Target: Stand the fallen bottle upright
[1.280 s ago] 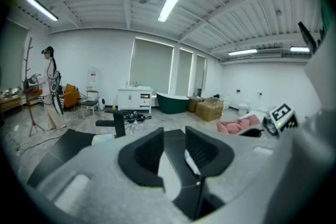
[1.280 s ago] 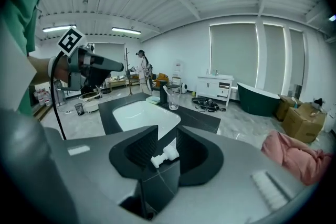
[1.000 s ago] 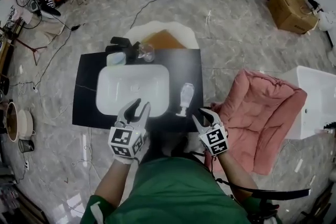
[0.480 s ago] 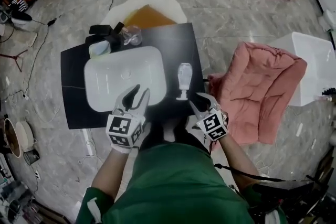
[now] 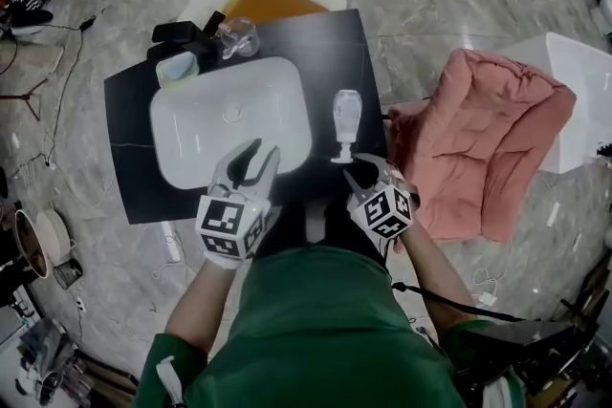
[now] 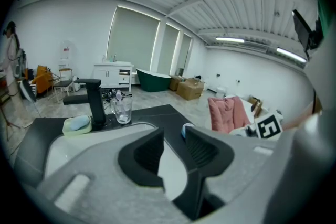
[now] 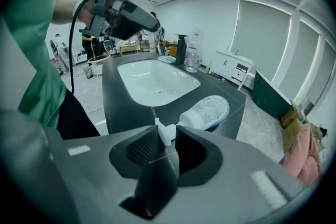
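A clear pump bottle (image 5: 345, 121) lies on its side on the black countertop (image 5: 129, 158), right of the white sink (image 5: 220, 115), its white pump pointing toward me. In the right gripper view the bottle (image 7: 209, 110) lies just ahead, and its pump head (image 7: 163, 132) sits at the mouth of the jaws. My right gripper (image 5: 368, 175) (image 7: 167, 147) is open, its fingertips just short of the pump. My left gripper (image 5: 256, 158) (image 6: 173, 152) is open and holds nothing, over the sink's near rim.
A black faucet (image 5: 177, 35), a green soap dish (image 5: 178, 67) and a glass (image 5: 236, 38) stand behind the sink. A pink cushion (image 5: 478, 143) lies right of the counter, beside a white box (image 5: 583, 81). Cables and cardboard boxes lie on the marble floor.
My right gripper has moved forward toward the bottle's pump. The bottle has not moved. The left gripper stays by the sink's near rim while the head view has tilted down.
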Tool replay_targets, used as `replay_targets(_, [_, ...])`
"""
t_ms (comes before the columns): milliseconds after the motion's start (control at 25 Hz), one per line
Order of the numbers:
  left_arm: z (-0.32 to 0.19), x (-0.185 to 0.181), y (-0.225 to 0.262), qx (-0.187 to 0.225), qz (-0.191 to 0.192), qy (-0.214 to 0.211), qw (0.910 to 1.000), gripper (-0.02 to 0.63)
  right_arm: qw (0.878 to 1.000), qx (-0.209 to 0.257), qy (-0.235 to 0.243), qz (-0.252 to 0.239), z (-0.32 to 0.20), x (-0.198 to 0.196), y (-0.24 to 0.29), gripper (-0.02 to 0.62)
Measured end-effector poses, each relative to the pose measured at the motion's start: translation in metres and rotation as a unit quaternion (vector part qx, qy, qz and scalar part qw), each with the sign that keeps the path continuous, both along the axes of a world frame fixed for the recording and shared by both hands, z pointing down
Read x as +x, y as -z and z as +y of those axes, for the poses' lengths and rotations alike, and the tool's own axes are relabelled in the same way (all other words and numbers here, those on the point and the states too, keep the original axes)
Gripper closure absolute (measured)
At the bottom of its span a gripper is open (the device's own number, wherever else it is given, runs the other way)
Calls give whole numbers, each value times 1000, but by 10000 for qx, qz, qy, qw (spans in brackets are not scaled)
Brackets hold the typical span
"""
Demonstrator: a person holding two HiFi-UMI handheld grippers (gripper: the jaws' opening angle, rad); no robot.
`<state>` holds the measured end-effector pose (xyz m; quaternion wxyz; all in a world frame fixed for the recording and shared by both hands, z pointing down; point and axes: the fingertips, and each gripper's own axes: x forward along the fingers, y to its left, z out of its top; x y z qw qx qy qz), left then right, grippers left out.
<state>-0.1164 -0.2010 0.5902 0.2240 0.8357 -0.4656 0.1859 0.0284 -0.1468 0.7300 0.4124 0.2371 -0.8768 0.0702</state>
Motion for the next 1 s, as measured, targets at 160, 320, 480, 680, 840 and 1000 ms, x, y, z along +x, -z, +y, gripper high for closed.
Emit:
replay_targets(160, [2, -5, -9, -98, 11, 22, 9999, 480, 9988, 147, 295, 369, -2, -6, -15, 502])
replay_targets(320, [5, -12, -16, -188, 9, 104, 9998, 480, 9955, 356, 555, 679, -4, -8, -20, 503])
replay_targets(480, [7, -17, -18, -229, 56, 178, 9996, 484, 9931, 472, 688, 827, -1, -10, -20, 522])
replay_targets(680, [10, -16, -15, -217, 95, 210, 9995, 489, 9924, 455, 717, 887, -1, -11, -19, 535])
replay_targets(840, [16, -13, -11, -223, 112, 238, 9994, 492, 9921, 373, 843, 854, 3, -13, -16, 545])
replay_targets(1000, [24, -15, -9, -237, 110, 303, 9992, 497, 9918, 303, 953, 801, 9, -18, -14, 551])
